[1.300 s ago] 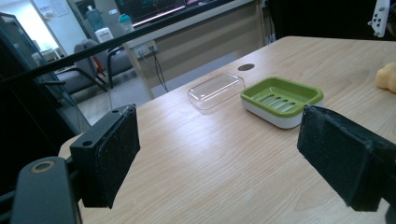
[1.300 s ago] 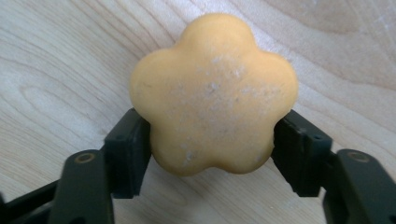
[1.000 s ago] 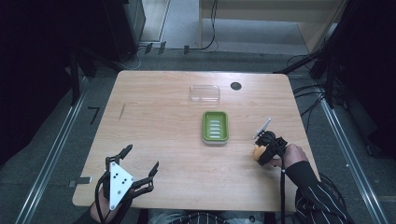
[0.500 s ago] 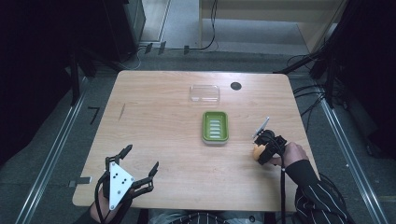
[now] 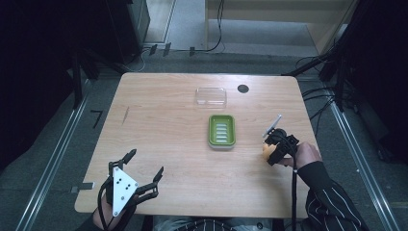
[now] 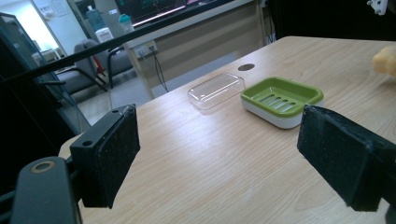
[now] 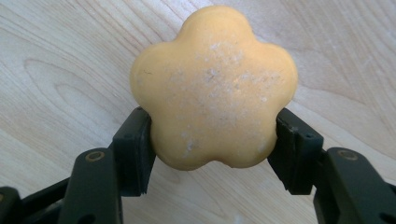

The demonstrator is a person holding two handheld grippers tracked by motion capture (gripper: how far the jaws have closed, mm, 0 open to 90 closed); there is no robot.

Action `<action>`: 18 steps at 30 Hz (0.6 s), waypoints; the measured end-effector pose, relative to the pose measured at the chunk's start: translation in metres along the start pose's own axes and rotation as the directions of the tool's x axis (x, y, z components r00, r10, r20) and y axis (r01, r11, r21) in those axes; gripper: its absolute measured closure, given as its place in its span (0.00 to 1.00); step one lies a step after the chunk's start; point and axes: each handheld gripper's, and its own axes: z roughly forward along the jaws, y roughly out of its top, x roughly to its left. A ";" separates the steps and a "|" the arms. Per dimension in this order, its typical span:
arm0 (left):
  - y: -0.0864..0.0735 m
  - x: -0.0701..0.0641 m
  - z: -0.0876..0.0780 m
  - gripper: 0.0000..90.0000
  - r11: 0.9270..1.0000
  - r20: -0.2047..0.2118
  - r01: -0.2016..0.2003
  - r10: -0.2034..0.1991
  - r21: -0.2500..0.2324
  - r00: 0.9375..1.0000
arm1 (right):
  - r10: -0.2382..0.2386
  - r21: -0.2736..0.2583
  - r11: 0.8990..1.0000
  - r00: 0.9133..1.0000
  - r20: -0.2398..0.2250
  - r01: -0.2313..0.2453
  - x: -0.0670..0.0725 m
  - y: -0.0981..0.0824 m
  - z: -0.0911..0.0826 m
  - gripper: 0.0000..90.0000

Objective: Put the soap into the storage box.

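One soap (image 7: 214, 88), one dish (image 5: 222, 131), one lid (image 5: 210, 96)

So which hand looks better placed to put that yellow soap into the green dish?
Probably the right. The right gripper is already shut on the flower-shaped soap, just right of the green dish. The left gripper is open, empty and farther off, near the table's front edge.

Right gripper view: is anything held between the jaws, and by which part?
Yes. The right gripper is shut on the yellow-orange flower-shaped soap bar, its pads pressing the two opposite lower lobes at the sides. The left gripper is open, holding nothing.
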 end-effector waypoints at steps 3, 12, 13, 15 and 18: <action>0.000 0.000 0.000 0.15 1.000 0.001 -0.001 0.001 0.000 1.000 | 0.000 -0.007 1.000 1.000 0.010 0.000 -0.001 0.001 -0.005 0.45; 0.000 0.000 0.000 0.15 1.000 0.001 -0.001 0.001 0.001 1.000 | -0.004 -0.028 1.000 1.000 0.028 0.005 -0.002 0.009 -0.018 0.45; 0.000 0.000 0.000 0.15 1.000 0.001 -0.002 0.002 0.001 1.000 | -0.003 -0.029 1.000 1.000 0.028 0.004 -0.002 0.010 -0.020 0.45; 0.000 0.000 0.000 0.15 1.000 0.001 -0.001 0.001 0.001 1.000 | -0.003 -0.032 0.999 1.000 0.030 0.004 -0.002 0.012 -0.022 0.45; 0.000 0.000 0.000 0.15 1.000 0.002 -0.002 0.002 0.002 1.000 | -0.008 -0.042 0.999 0.999 0.032 0.009 -0.002 0.016 -0.025 0.45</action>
